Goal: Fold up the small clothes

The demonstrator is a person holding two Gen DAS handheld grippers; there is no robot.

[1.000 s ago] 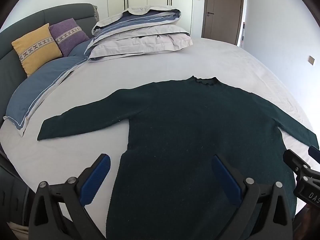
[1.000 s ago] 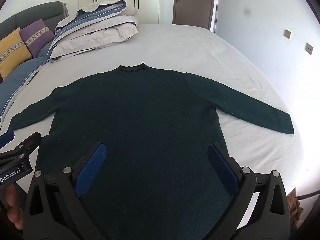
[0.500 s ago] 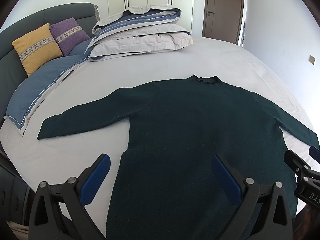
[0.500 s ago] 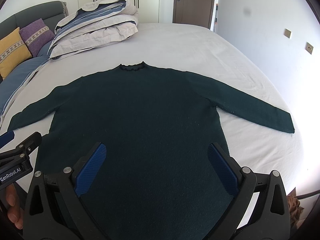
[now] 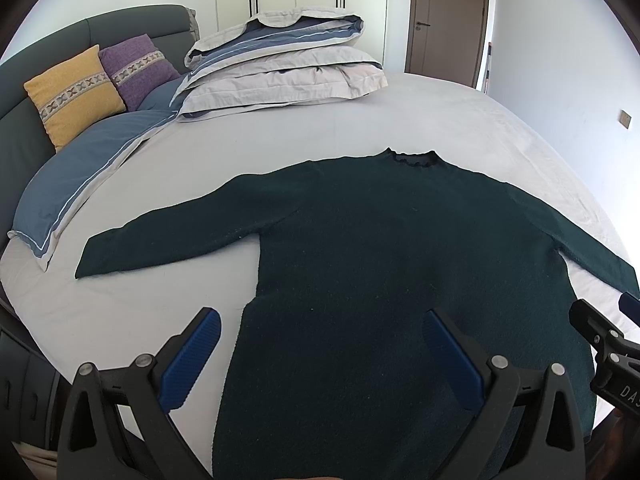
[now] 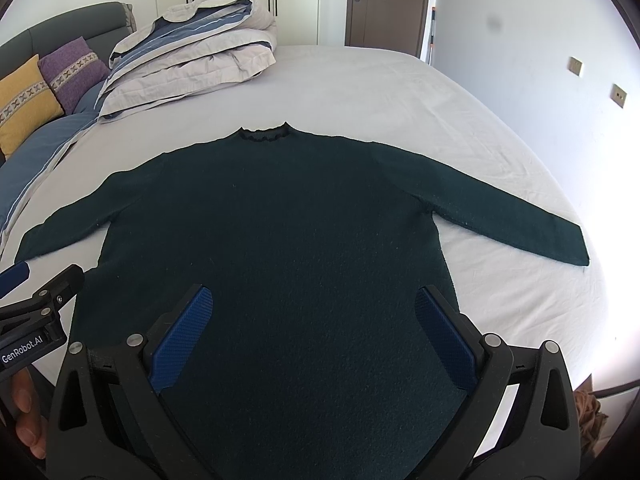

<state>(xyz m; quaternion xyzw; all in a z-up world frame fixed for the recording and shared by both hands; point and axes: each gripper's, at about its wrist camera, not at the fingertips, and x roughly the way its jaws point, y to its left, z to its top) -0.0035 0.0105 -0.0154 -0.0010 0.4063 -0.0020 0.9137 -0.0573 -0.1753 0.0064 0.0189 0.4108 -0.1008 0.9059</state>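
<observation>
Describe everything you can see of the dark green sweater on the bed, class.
The dark green sweater looks like a fuzzy knit with long sleeves and a small frilled collar. It lies flat and unfolded on the pale bed sheet, collar pointing away, both sleeves spread outward and angled slightly toward its hem. Nothing grips it: both grippers' jaws stand open over its lower part.

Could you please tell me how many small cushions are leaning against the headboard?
2: a yellow cushion at far left and a purple cushion beside it, toward the folded duvet. More may be hidden.
</observation>
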